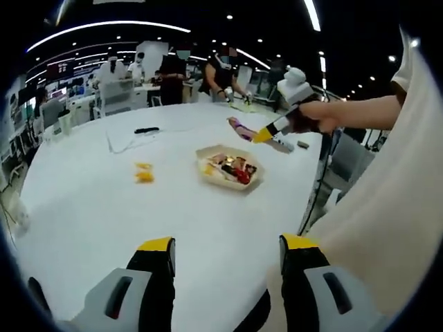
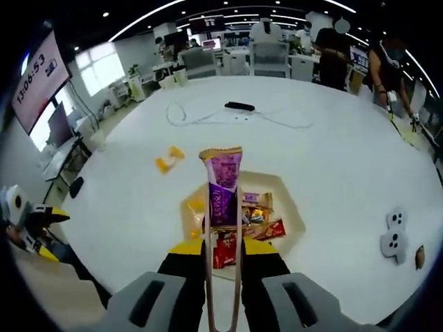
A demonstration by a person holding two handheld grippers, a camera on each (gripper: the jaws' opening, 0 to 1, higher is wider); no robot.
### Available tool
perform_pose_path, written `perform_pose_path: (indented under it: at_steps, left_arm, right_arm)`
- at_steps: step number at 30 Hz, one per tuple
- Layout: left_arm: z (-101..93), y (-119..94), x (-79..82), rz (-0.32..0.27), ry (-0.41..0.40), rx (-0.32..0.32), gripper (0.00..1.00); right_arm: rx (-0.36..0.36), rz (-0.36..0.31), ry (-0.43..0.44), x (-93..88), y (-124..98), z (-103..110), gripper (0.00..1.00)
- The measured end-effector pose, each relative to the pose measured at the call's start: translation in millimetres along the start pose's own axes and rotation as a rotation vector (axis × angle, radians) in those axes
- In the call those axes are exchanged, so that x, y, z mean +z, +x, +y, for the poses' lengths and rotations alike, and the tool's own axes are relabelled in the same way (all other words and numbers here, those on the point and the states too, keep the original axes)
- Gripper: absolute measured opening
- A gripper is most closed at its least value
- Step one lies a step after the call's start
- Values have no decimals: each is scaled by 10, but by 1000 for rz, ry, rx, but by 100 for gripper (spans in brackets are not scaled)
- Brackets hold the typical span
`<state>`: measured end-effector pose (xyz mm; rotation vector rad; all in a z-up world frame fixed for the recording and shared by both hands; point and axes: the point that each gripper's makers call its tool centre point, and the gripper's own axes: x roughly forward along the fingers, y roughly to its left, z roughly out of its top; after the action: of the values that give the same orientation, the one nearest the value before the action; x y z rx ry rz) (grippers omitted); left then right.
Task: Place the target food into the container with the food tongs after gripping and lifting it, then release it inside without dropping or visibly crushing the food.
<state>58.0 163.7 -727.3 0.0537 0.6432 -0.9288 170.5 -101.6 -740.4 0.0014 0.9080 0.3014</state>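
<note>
While slim metal tongs pinch a glossy purple wrapper, hexagonal tray beneath

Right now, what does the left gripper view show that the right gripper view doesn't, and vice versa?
Left gripper view: the left gripper, fingers open and empty; a hand holding the right gripper, seen from the side.
Right gripper view: tongs clamped in the right gripper's fingers; a wall screen.
Both: purple packet in the tongs, container, white table, yellow packet.
</note>
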Motion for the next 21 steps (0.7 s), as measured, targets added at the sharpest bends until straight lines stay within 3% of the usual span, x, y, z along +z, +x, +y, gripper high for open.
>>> perform_pose_path:
  at_steps: [21]
  left_arm:
    - [-82, 30, -149, 45, -7, 0, 60]
  right_arm:
    - [-6, 30, 10, -253, 37, 5, 18]
